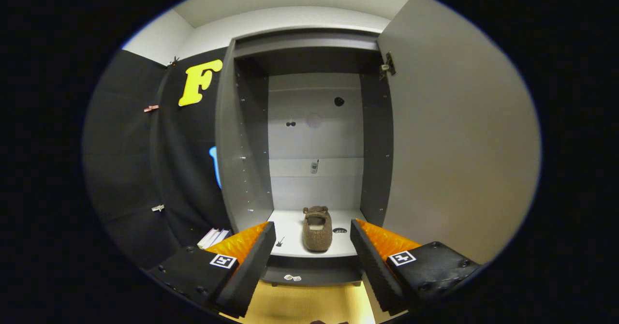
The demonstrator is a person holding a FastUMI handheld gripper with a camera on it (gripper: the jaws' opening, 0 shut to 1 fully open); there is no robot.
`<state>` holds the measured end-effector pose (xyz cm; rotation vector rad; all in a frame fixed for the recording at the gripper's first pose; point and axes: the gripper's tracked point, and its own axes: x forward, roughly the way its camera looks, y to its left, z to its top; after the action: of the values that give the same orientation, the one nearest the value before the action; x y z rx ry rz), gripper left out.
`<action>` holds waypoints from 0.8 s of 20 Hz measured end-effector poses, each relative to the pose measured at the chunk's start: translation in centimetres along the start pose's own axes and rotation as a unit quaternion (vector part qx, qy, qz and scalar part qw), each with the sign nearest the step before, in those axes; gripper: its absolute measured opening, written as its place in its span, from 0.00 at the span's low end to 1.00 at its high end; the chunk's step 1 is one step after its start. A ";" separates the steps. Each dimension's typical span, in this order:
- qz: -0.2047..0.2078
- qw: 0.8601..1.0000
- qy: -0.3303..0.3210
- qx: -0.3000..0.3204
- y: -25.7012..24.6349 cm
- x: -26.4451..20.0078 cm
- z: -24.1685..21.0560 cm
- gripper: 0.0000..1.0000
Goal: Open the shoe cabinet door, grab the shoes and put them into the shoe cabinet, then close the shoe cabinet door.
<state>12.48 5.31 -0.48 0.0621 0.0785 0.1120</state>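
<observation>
the shoe cabinet (242,169) door (459,135) is swung open. a fuzzy brown slipper (317,229) is set on the bottom shelf (290,234), just ahead of the gripper (312,246). the jaws are spread wide and nothing is held. the door is left to be shut.

The tongs (313,246) hang spread apart and empty before the shoe cabinet (242,159), whose door (454,140) stands swung wide to the right. One brown fuzzy shoe (317,228) sits on the cabinet's bottom shelf (290,237), near its front edge, beyond the fingers.
</observation>
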 end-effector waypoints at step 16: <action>-0.071 0.996 -0.058 -0.002 -10.3 -19.6 1.1 0.98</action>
<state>-5.75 -7.22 1.44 0.0588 -0.0339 -0.0328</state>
